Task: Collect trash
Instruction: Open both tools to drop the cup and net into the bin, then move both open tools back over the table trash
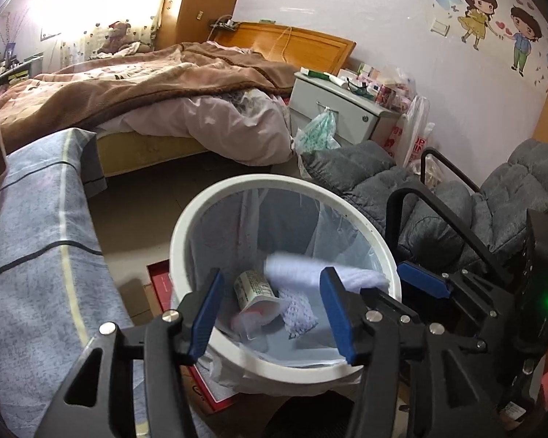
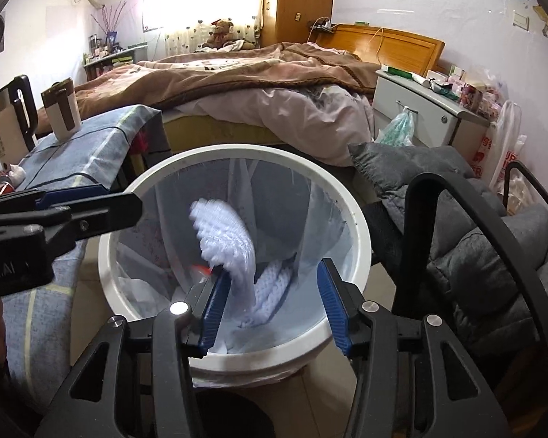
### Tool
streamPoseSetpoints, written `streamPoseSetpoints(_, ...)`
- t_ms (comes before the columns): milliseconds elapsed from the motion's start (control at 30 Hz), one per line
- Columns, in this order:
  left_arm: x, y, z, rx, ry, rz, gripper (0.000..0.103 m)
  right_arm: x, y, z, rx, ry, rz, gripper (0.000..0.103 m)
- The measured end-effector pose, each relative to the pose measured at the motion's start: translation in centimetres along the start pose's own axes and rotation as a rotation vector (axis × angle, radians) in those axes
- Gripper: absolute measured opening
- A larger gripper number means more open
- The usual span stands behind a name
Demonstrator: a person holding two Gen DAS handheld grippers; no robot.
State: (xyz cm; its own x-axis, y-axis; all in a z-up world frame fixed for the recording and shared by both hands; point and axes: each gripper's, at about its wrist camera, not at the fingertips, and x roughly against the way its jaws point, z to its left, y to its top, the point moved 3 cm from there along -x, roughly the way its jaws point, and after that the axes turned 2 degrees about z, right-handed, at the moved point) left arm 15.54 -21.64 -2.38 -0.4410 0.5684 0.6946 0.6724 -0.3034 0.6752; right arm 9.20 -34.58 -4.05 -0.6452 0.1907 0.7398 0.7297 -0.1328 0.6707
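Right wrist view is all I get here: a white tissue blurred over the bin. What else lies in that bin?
Observer: The left wrist view shows a paper cup lying on its side at the bottom of the bin, lower than the blurred tissue.
Operator: Is the left gripper carrying anything?
Observer: No. The left gripper is open over the bin's near rim, with nothing between its fingers.
Operator: Anything on the floor nearby?
Observer: A flat red box lies on the floor against the bin's left side. I cannot tell whether it is trash.
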Motion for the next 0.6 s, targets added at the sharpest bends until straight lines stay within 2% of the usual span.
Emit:
streamPoseSetpoints(200, 2.6, 0.0, 1.4, 0.031, 0.016, -0.044, 0.058, 0.6, 0.0, 0.6, -0.006, 0.005, -0.008, 0.05)
streamPoseSetpoints(300, 4.4, -0.2, 2.3, 0.043, 0.03, -0.078, 0.058, 1.1, 0.0, 1.0, -0.029, 0.04, -0.015, 0.05)
streamPoseSetpoints(500, 8.3, -1.0, 3.9, 0.06, 0.053, -0.139, 0.058, 3.3, 0.3, 2.7, -0.029, 0.085, -0.069, 0.05)
streamPoseSetpoints(600, 9.9, -1.9, 4.8, 0.067, 0.096, -0.158, 0.059, 4.5, 0.4, 4.0, -0.021, 0.114, -0.101, 0.05)
